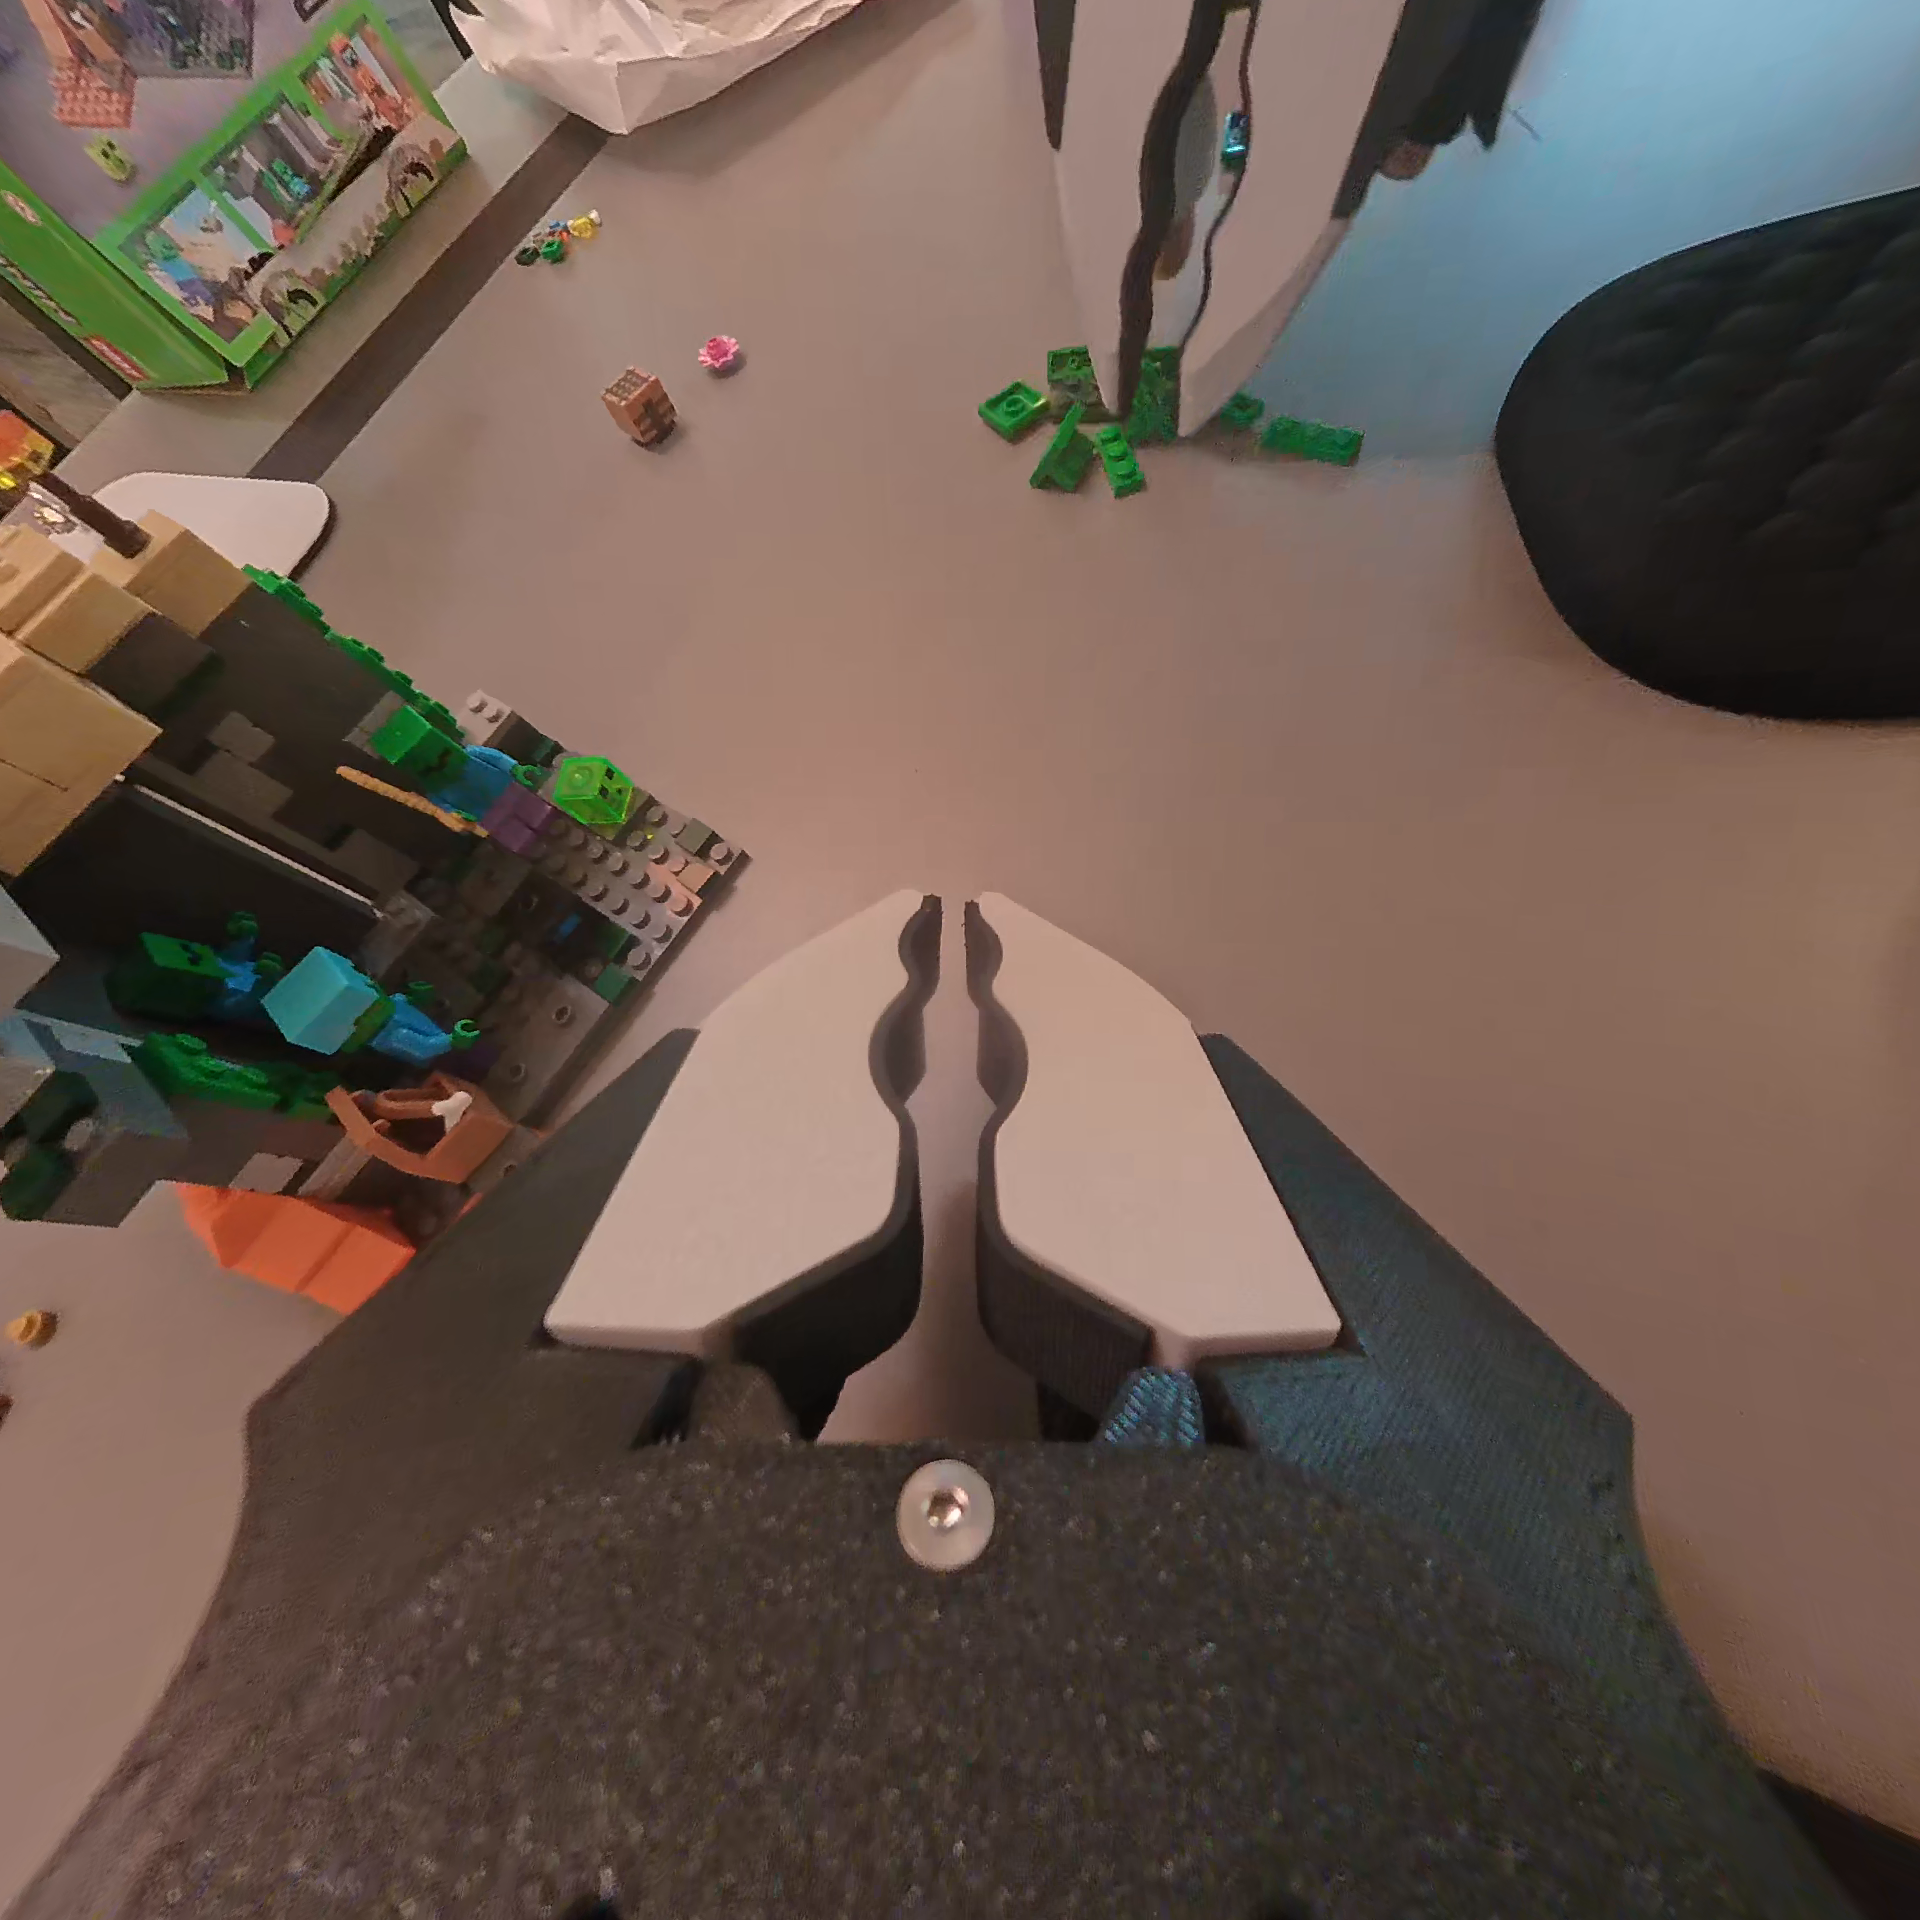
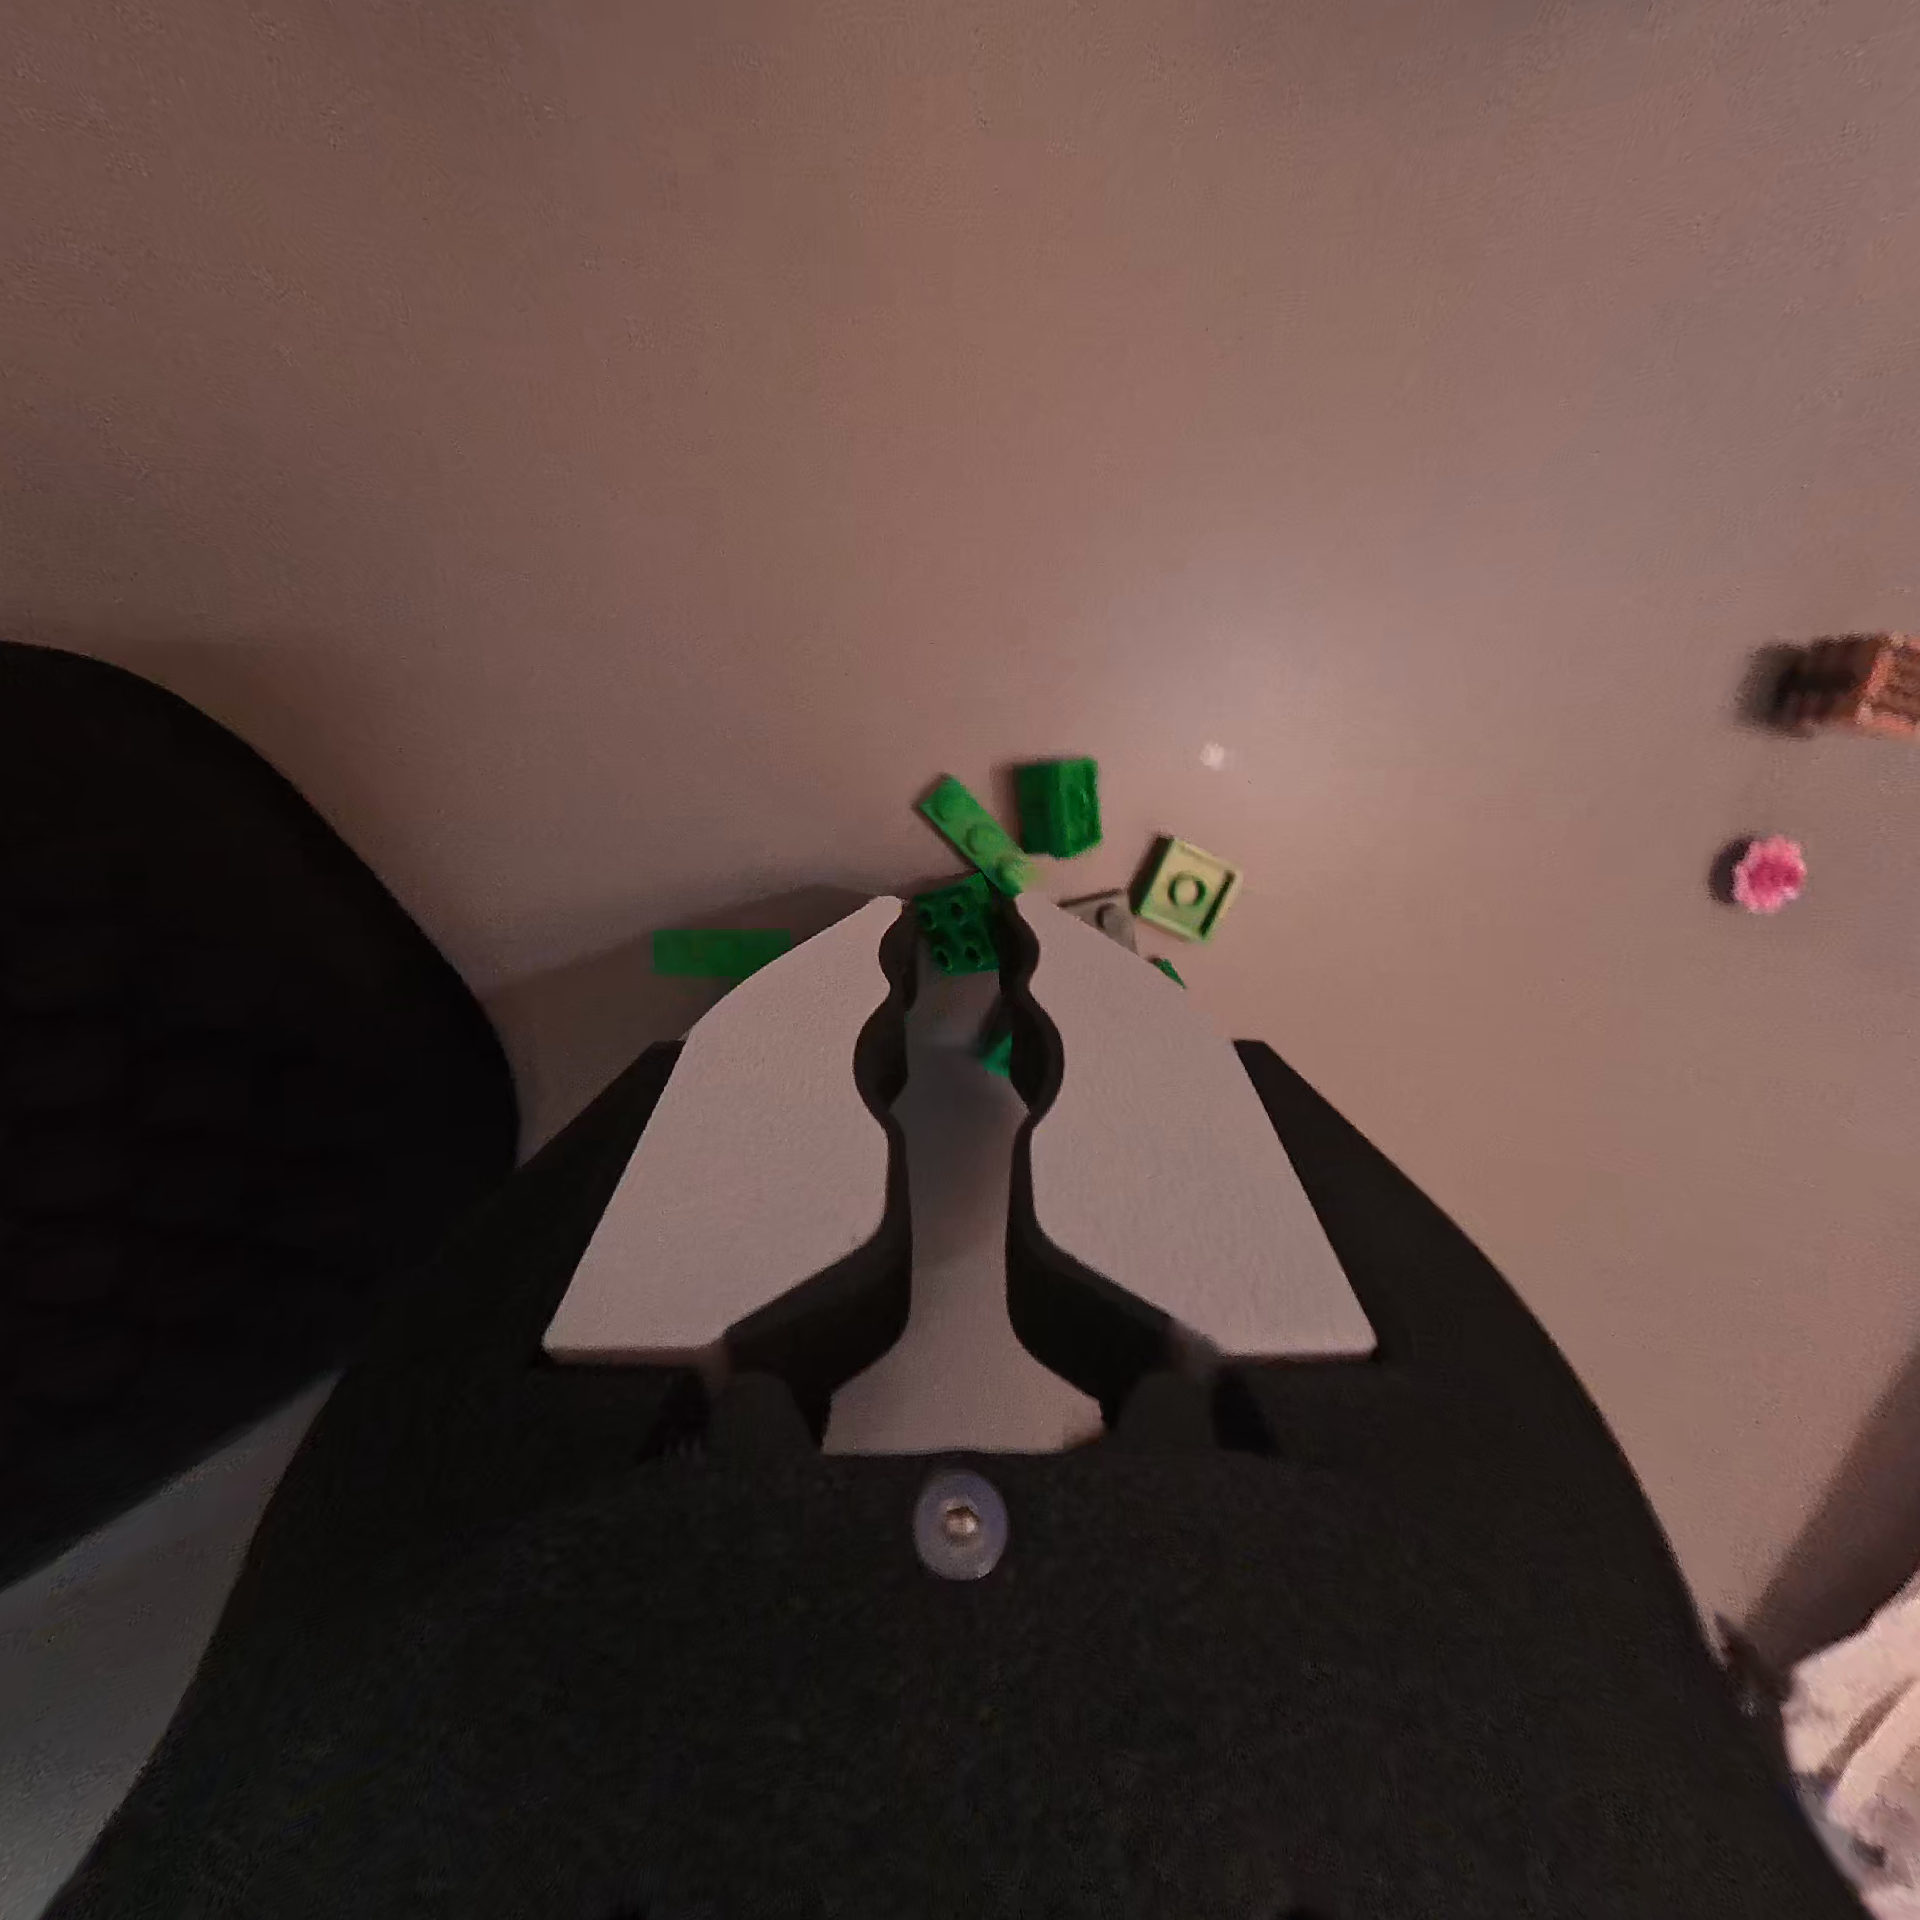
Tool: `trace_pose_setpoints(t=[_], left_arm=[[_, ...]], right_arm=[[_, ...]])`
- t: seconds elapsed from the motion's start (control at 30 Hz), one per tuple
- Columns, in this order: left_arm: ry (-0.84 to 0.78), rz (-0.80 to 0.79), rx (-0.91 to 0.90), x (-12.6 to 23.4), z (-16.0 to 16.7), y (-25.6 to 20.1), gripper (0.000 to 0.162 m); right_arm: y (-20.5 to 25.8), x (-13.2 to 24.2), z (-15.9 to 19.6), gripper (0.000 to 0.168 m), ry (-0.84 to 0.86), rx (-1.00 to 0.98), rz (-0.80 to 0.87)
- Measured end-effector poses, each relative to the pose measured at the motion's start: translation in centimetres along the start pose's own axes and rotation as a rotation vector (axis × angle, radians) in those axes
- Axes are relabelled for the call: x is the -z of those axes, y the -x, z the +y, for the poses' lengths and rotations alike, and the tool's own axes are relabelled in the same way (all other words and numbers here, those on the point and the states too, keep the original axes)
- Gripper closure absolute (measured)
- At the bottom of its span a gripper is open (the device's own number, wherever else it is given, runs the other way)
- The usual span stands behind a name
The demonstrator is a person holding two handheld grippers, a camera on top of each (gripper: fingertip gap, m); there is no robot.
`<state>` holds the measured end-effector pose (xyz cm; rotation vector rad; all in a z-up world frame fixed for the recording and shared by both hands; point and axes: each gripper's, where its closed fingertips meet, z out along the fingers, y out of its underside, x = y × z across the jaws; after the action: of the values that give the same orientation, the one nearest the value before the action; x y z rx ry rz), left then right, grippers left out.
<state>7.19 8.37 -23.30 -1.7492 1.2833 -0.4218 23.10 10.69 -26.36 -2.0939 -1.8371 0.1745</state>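
Left gripper (image 1: 954, 906): my fingers are drawn almost together with nothing between them, hovering over bare grey worktop (image 1: 1143, 675).
Right gripper (image 2: 961, 914): my fingers are clenched on a dark green brick (image 2: 954, 930) at their very tips, low over the pile of green bricks (image 1: 1132, 426).
Grip risk: the brick sits only at the tips (a shallow hold, as I judge it), so a twist could let it pop free.
Snag risk: a thin green plate (image 2: 977, 831) leans just beyond the tips and may be dragged along or knocked.
Ahead of right fingers: a green block (image 2: 1058, 805) and a pale green square plate (image 2: 1184, 888) lie close by.
Far right of right fingers: a pink flower piece (image 2: 1766, 873) and a brown block (image 2: 1839, 686), well apart.
Left of left fingers: a built brick scene (image 1: 395, 935), near enough to bump.
Right of left fingers: a black cushion (image 1: 1745, 468).
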Motion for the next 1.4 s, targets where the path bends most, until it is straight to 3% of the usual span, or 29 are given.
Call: trace_pose_setpoints(t=[0.23,0.47,0.57,0.67,0.8,1.07,1.27,1.4], left_arm=[[0.01,0.006,-0.009,-0.1,0.1,-0.1,0.158],[0.019,0.001,-0.012,-0.2,0.2,-0.1,0.158],[0.016,0.0,-0.009,-0.2,0.2,-0.1,0.158],[0.014,0.003,-0.009,-0.2,0.2,-0.1,0.158],[0.015,0.009,-0.01,-0.2,0.2,-0.2,0.158],[0.022,0.004,-0.018,-0.2,0.3,-0.2,0.158],[0.034,0.004,-0.022,-0.4,0.4,-0.3,0.158],[0.038,-0.002,-0.03,-0.4,0.5,-0.3,0.158]], right_arm=[[-1.1,1.9,-0.2,0.146,-0.092,-0.062,0.04],[-0.5,-0.3,-2.3,0.132,-0.081,-0.015,-0.022],[-0.3,-0.9,-2.1,0.135,-0.043,-0.008,-0.076],[-0.6,-0.5,-0.8,0.149,0.003,-0.014,-0.093],[-0.9,0.7,1.0,0.152,0.017,-0.049,-0.08],[-0.2,3.2,1.0,0.141,-0.115,-0.123,-0.007],[3.6,2.1,-0.5,0.14,-0.125,-0.026,0.038],[3.8,1.2,-0.4,0.145,-0.093,-0.009,0.071]])
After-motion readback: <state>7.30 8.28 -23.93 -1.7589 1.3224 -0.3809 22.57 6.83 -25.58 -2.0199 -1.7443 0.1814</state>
